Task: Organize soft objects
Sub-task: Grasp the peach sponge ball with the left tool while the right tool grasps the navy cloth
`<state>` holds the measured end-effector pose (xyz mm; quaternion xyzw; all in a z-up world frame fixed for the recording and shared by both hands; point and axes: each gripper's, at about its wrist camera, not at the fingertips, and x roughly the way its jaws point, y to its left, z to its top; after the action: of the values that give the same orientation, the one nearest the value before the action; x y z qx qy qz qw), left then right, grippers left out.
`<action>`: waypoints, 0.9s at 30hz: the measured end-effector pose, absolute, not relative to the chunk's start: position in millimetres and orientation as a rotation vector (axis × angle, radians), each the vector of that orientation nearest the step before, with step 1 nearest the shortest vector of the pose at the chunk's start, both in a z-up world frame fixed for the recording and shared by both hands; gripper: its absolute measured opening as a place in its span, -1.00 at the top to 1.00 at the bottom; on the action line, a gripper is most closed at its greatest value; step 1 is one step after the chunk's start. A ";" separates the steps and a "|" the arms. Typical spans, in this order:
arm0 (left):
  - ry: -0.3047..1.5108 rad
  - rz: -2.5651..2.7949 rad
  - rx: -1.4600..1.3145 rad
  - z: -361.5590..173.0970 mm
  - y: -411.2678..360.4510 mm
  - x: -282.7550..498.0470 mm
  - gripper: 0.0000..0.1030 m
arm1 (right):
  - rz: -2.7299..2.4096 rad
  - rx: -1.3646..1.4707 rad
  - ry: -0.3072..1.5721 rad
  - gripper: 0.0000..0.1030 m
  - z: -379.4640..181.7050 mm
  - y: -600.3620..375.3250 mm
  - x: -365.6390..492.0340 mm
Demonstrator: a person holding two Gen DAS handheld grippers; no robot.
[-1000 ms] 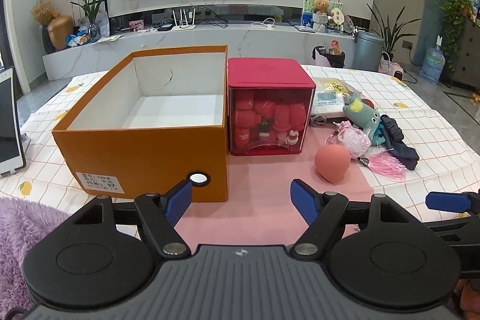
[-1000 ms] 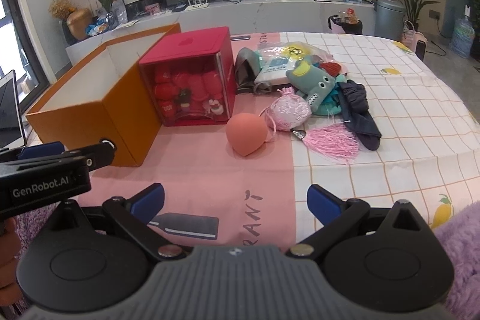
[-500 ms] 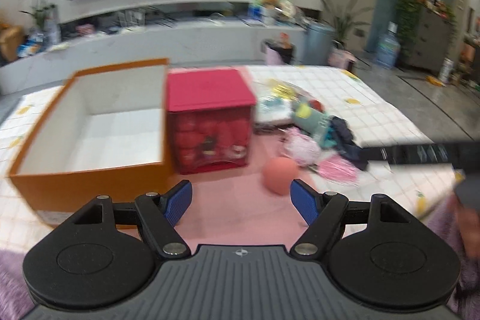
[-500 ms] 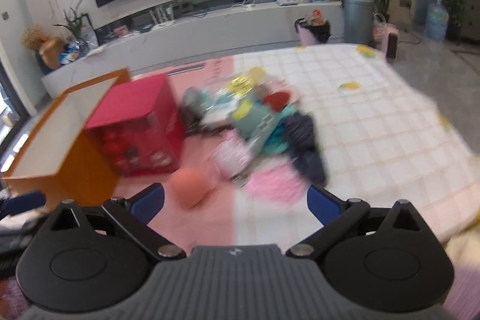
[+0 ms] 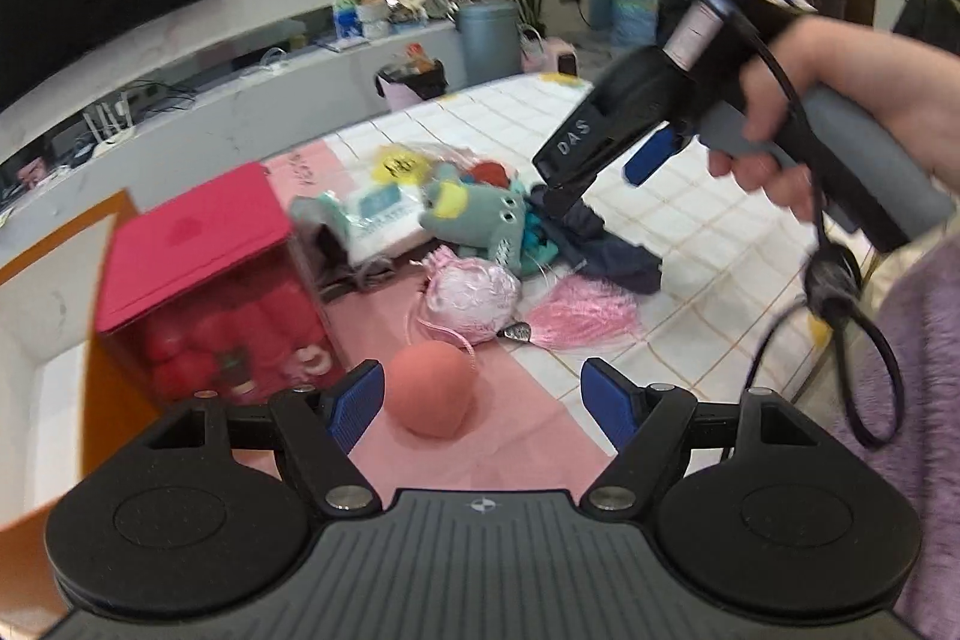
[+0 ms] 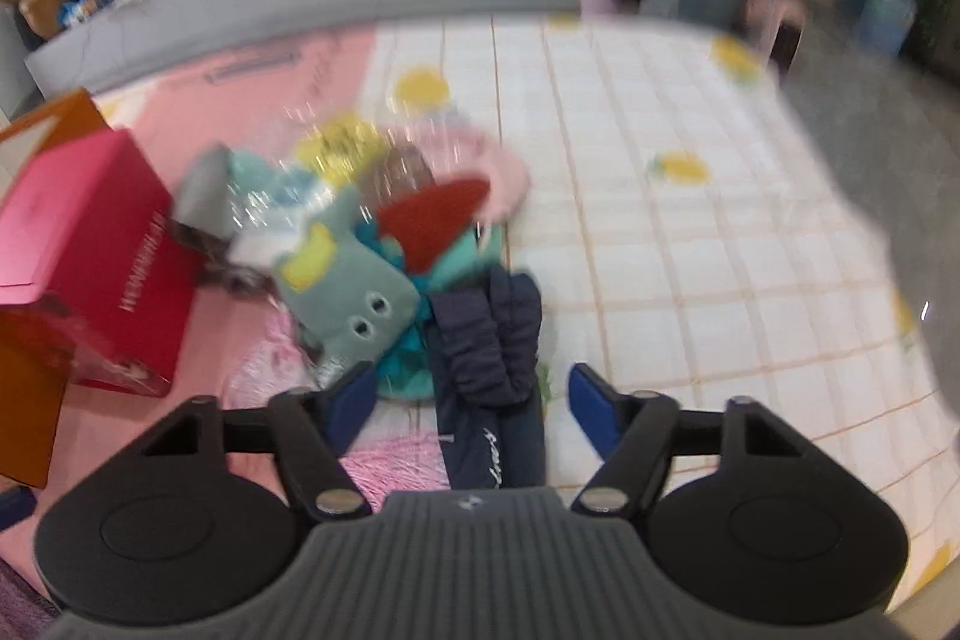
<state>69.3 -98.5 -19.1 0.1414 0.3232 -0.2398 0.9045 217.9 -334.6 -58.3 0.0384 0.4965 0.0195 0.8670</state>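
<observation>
A pile of soft things lies on the checked cloth: a green plush, a navy cloth, a pink pouch, a pink tassel and a peach ball. My left gripper is open and hangs just short of the ball, holding nothing. My right gripper, held by a hand, is tilted down over the navy cloth. Its jaws are closing with the cloth between them, and the pads stand clear of it.
A red lidded box of red toys stands left of the pile, with an open orange box beyond it. A clear bag of packets lies behind the plush. A purple fleece sleeve is at the right.
Both views swung right towards the pile. The right gripper travelled over the navy cloth and its jaws narrowed. The left view rolled and now shows the right gripper and its hand.
</observation>
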 end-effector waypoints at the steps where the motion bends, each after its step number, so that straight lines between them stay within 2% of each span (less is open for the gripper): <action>1: 0.678 -0.504 0.304 -23.4 -101.8 73.7 -0.71 | 0.038 0.112 1.060 -0.12 -64.7 -339.4 224.7; 7: 0.700 -0.528 0.302 -42.6 -105.4 101.4 -0.71 | 0.039 0.146 1.114 -0.11 -87.7 -348.4 238.4; 10: 0.730 -0.532 0.321 -54.8 -106.3 114.7 -0.71 | 0.084 0.141 1.131 -0.01 -96.6 -344.1 242.2; 14: 0.732 -0.504 0.322 -70.2 -103.9 126.3 -0.71 | 0.128 0.127 1.086 0.00 -99.2 -339.7 244.5; 15: 0.717 -0.505 0.339 -71.1 -105.0 127.2 -0.71 | 0.131 0.120 1.085 0.04 -100.0 -339.0 244.6; 17: 0.697 -0.503 0.365 -72.9 -106.8 127.8 -0.71 | 0.127 0.092 1.075 0.31 -99.9 -338.7 245.2; 25: 0.698 -0.435 0.413 -86.1 -108.1 134.6 -0.70 | 0.117 0.063 1.089 0.55 -93.3 -344.0 234.7; 27: 0.714 -0.417 0.391 -87.6 -103.8 139.2 -0.59 | 0.093 0.063 1.105 0.55 -90.3 -349.0 226.7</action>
<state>139.2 -103.8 -87.6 0.1886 0.3445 -0.2014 0.8973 226.7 -349.0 -90.3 0.0298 0.5245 0.0441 0.8498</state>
